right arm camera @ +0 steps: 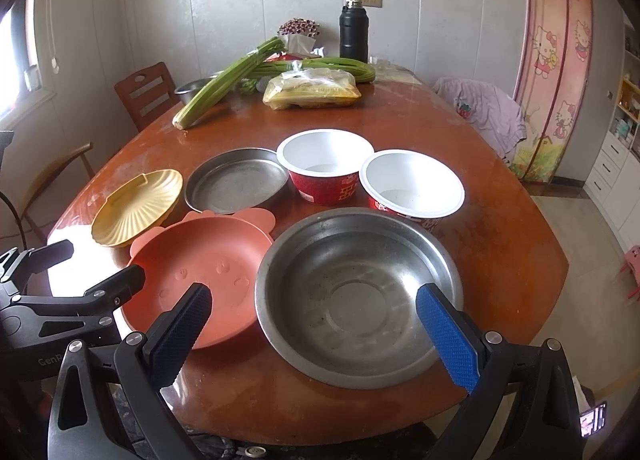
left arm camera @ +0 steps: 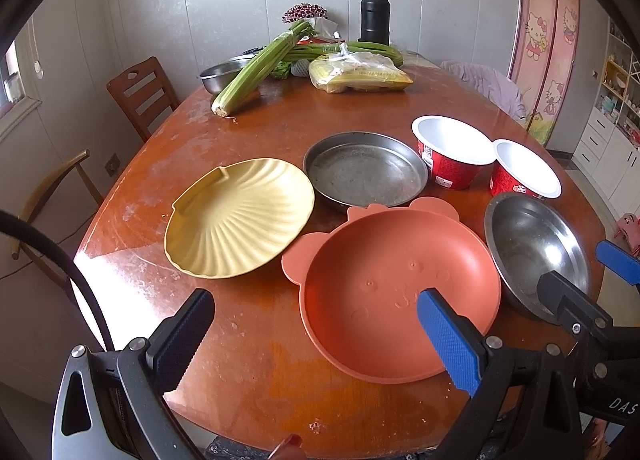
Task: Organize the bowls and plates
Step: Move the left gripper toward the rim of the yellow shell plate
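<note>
Here, steel bowl [right arm camera: 358, 296] just beyond open right claw [right arm camera: 312, 334], bear plate [left arm camera: 400, 292] before open left claw [left arm camera: 320, 338].

Counted on the table: two red paper bowls [right arm camera: 325, 168] [right arm camera: 412, 190], two steel dishes [right arm camera: 236, 180] [right arm camera: 356, 296], two plastic plates [right arm camera: 136, 206] [right arm camera: 196, 272].

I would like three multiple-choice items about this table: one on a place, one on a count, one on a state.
1. What touches the far rim of the orange bear plate?
A. flat metal pan
B. black flask
C. celery

2. How many red paper bowls stand there?
A. one
B. two
C. four

3. The right claw is:
A. shut on a bowl
B. open, holding nothing
C. out of view

Key: 1 A, the plate's ears overlap the pan's rim. 2 B, bowls and. 3 B, fingers spread above the steel bowl.
</note>
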`<state>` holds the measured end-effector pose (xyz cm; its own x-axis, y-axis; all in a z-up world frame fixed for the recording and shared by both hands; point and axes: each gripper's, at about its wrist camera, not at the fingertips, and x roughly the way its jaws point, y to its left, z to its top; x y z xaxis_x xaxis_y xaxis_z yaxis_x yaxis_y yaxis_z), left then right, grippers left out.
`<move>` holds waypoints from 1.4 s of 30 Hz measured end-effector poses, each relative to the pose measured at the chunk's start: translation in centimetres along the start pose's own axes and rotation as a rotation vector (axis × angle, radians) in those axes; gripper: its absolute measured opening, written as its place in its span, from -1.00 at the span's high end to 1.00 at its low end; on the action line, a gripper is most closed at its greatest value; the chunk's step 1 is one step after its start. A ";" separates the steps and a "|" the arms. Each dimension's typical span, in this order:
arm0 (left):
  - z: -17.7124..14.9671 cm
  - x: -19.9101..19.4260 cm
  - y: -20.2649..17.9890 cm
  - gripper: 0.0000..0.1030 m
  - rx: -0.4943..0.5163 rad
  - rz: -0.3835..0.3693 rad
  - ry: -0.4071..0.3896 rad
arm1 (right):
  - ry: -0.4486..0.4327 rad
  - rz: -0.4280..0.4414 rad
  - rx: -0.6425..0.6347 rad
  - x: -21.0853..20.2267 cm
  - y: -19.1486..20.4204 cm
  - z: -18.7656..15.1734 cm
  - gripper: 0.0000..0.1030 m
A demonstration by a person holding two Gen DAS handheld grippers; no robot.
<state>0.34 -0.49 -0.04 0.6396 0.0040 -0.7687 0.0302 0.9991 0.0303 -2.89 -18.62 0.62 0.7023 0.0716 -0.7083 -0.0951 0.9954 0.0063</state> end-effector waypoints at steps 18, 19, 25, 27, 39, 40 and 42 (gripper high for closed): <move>1.4 0.1 1.3 -0.98 -0.016 0.010 0.001 | -0.016 0.005 -0.013 -0.3 0.8 2.4 -0.99; 1.4 0.1 1.4 -0.98 -0.019 0.011 0.001 | -0.016 0.008 -0.016 -0.2 0.9 2.5 -0.99; 1.8 0.2 2.7 -0.98 -0.033 0.018 0.002 | -0.016 0.013 -0.029 0.1 1.9 3.5 -0.99; 1.9 0.2 3.2 -0.98 -0.042 0.017 0.001 | -0.016 0.014 -0.033 0.2 2.3 3.8 -0.99; 2.9 0.6 8.5 -0.98 -0.118 0.048 -0.003 | -0.019 0.090 -0.083 1.1 6.2 6.3 -0.99; 3.0 0.6 9.2 -0.98 -0.131 0.051 -0.005 | -0.020 0.110 -0.089 1.2 6.7 6.7 -0.99; 3.1 0.8 10.5 -0.98 -0.153 0.058 -0.005 | -0.015 0.135 -0.105 1.4 7.5 7.2 -0.99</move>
<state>3.57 9.86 1.68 0.6408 0.0616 -0.7652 -0.1240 0.9920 -0.0240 2.46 -10.59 4.70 0.6888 0.2060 -0.6951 -0.2616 0.9648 0.0266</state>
